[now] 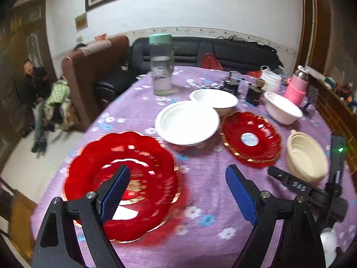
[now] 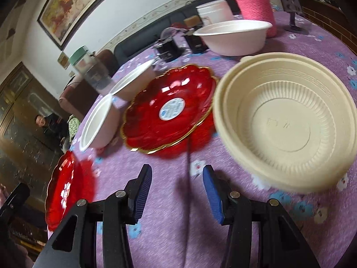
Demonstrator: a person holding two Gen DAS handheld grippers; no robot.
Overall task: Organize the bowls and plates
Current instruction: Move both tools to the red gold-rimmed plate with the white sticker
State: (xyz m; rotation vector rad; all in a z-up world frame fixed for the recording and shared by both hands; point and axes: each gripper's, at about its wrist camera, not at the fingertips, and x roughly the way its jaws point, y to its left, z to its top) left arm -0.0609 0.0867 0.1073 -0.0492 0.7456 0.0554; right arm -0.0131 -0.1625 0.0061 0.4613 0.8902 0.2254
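Nothing is stacked yet: two red plates [image 1: 121,185] [image 1: 251,138], white bowls [image 1: 187,122] and a cream bowl [image 2: 285,122] lie scattered. Left gripper [image 1: 178,192] and right gripper [image 2: 176,194] hover wide open, empty.

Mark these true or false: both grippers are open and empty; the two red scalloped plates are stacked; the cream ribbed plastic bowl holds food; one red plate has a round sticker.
1. Left gripper and right gripper are open and empty: true.
2. The large red scalloped plate and small gold-rimmed red plate are stacked: false, they lie apart on the purple floral tablecloth.
3. The cream ribbed plastic bowl holds food: false, empty.
4. The small plate's centre bears a round sticker: true.
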